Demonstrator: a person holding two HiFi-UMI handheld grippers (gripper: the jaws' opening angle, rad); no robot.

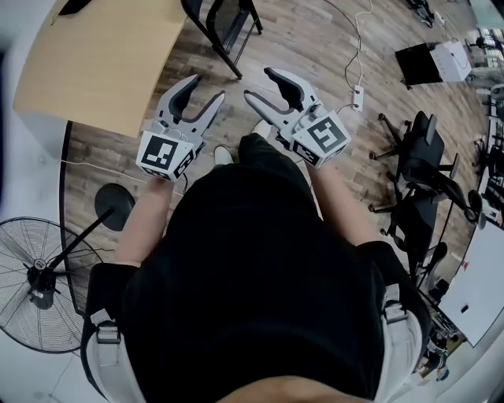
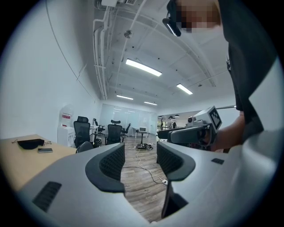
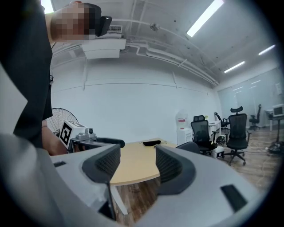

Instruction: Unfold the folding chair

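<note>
Approach matters now: left gripper (image 1: pixel 206 88) and right gripper (image 1: pixel 258 85), jaws partly open and empty, should come squarely to what looks like the folding chair (image 1: pixel 224 24) beside the desk (image 1: pixel 94 55), one per frame side.

Wood desk (image 1: pixel 94 59) top-L, floor fan (image 1: pixel 35 287) btm-L, black office chairs (image 1: pixel 421 161) R, pwr strip (image 1: pixel 357 97) top-mid

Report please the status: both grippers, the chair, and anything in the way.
Left gripper and right gripper open, both empty. Black chair ahead by the table, untouched. Power strip on floor, right of the path.
</note>
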